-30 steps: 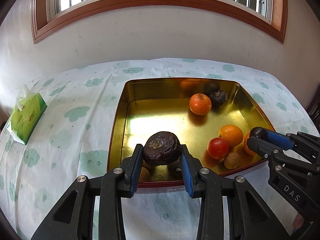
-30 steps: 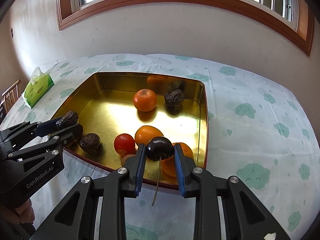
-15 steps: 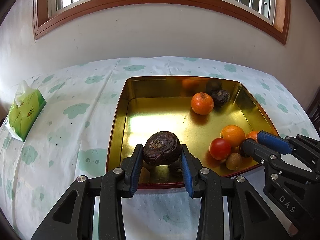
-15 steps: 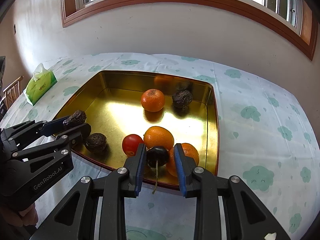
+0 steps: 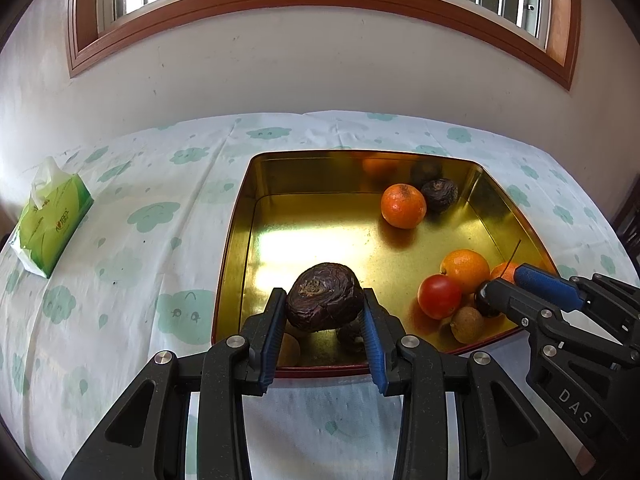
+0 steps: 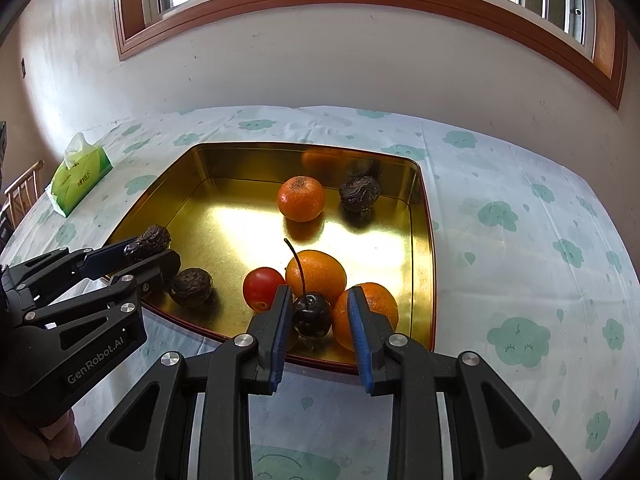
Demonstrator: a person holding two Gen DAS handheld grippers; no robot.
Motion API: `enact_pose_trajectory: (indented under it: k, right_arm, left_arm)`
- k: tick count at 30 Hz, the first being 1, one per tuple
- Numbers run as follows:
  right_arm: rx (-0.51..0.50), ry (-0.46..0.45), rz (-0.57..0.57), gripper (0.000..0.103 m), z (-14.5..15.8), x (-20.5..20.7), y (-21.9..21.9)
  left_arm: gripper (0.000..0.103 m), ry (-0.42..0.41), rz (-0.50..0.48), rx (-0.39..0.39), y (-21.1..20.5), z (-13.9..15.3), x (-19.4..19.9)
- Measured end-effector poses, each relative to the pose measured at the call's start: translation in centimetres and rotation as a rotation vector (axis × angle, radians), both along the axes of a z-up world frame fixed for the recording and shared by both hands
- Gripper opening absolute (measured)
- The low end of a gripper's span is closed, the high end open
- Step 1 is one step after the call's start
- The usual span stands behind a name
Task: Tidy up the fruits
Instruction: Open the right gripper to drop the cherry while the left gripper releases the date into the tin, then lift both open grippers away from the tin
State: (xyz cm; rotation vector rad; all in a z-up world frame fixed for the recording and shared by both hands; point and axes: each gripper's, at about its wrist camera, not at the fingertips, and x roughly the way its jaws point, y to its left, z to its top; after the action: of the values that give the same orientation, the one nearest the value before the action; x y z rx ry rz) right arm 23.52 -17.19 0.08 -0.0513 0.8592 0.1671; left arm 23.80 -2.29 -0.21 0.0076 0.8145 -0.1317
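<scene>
Left gripper (image 5: pixel 323 320) clamped on a wrinkled dark fruit (image 5: pixel 325 302) above the gold tray (image 5: pixel 240 216); right gripper (image 6: pixel 316 316) parted around a cherry (image 6: pixel 312 314) resting among oranges (image 6: pixel 318 274).

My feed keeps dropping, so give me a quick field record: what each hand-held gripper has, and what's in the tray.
left hand-held gripper: shut on wrinkled dark fruit, over the tray's near edge
right hand-held gripper: open; cherry sits between its fingers, stem up
gold tray: three oranges, red tomato, two wrinkled dark fruits
outside tray: green tissue pack
</scene>
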Motion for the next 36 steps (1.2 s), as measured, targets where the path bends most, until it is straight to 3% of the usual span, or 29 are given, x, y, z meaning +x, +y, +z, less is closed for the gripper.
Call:
enact_pose_trajectory:
  k: [11, 13, 15, 32, 36]
  right_arm:
    - [0.000, 0.003, -0.014, 0.029, 0.1, -0.7, -0.2]
    - [-0.004, 0.003, -0.017, 0.047, 0.1, -0.8, -0.2]
    - [-0.001, 0.004, -0.027, 0.058, 0.2, -0.9, -0.4]
    - [0.008, -0.026, -0.044, 0.059, 3.2, -3.7, -0.8]
    - [0.018, -0.034, -0.054, 0.070, 4.1, -5.7, -0.7]
  left_arm:
    - [0.040, 0.008, 0.013, 0.004, 0.2, 0.2, -0.8]
    - [0.041, 0.013, 0.017, 0.004, 0.3, 0.2, -0.8]
    - [0.044, 0.015, 0.025, 0.012, 0.3, 0.3, -0.9]
    - [0.047, -0.019, 0.052, 0.030, 0.7, 2.9, -4.9]
    - [0.047, -0.029, 0.063, 0.044, 0.8, 3.6, -7.0]
